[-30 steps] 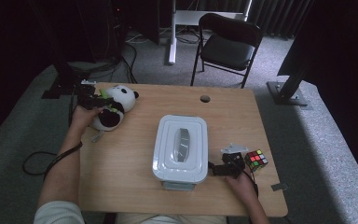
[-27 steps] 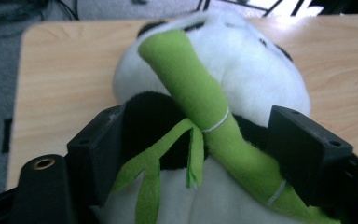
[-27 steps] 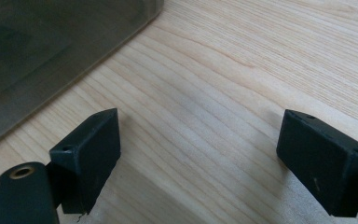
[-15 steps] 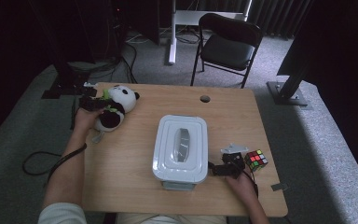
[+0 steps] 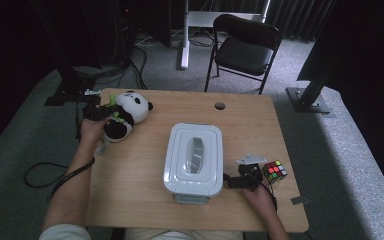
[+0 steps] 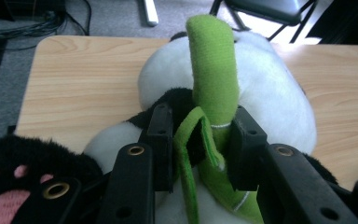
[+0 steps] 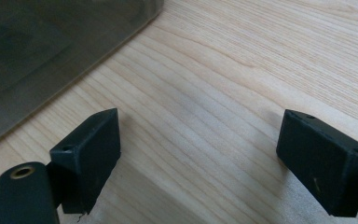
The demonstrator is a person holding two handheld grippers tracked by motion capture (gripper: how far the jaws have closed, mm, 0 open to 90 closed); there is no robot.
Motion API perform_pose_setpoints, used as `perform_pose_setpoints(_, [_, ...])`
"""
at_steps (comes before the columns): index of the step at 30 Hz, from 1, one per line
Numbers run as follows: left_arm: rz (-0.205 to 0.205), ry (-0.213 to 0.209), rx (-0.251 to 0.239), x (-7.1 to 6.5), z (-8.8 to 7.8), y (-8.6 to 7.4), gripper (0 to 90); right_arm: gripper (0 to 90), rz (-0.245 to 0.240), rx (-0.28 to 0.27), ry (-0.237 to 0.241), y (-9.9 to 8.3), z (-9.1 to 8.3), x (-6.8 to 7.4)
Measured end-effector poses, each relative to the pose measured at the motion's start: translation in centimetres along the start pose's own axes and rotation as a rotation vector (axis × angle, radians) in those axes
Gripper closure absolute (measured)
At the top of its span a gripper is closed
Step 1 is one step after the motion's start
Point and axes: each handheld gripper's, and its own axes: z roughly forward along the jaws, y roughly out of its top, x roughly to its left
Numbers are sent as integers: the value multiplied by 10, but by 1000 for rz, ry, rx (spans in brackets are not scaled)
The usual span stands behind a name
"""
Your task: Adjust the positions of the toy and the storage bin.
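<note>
A: Plush panda toy (image 5: 125, 114), black and white with a green felt bamboo stalk (image 6: 213, 79) on its front, lies at the far left corner of the light wooden table (image 5: 135, 170), right against the left gripper (image 5: 101, 113). What sits at the middle?

B: The white plastic lidded storage box (image 5: 194, 159), rounded at the corners, rests between the two tools, just beside the right gripper (image 5: 231, 181) and well apart from the left one.

A: And the left tool's jaws?

B: They have just been closing. In the left gripper view the two black pads press on the green bamboo stalk, its looped leaf pinched between them, the white head of the toy rising behind.

A: The right one?

B: Its jaws stand wide apart over bare wood, nothing between them; the box wall shows just off one jaw in the right gripper view.

A: Anything smaller?

B: A multicoloured puzzle cube (image 5: 275, 170) on the table, just beside the right gripper on the side away from the box.
</note>
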Motion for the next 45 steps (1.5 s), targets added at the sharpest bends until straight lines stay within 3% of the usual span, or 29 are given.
perform_pose_setpoints(7, [30,-47,-27,-29,-19,-2,680,132,0,0,0,0,0,0])
perform_pose_setpoints(13, [72,-58,-2,-55,-26,-8,680,132,1,1,0,0,0,0])
perform_pose_setpoints(18, [110,-134,10,-74,-33,-17,679,132,1,1,0,0,0,0])
perform_pose_setpoints(24, [153,-181,35,-89,-35,-24,678,132,1,1,0,0,0,0])
perform_pose_setpoints(28, [178,-220,58,-95,-29,-30,677,132,1,0,0,0,0,0])
perform_pose_setpoints(33, [192,-200,89,-96,-13,-40,675,132,1,1,0,0,0,0])
perform_pose_setpoints(37, [183,-229,75,-90,-12,-42,667,132,1,1,0,0,0,0])
perform_pose_setpoints(45, [202,-250,91,-91,-13,-39,472,132,1,1,0,0,0,0])
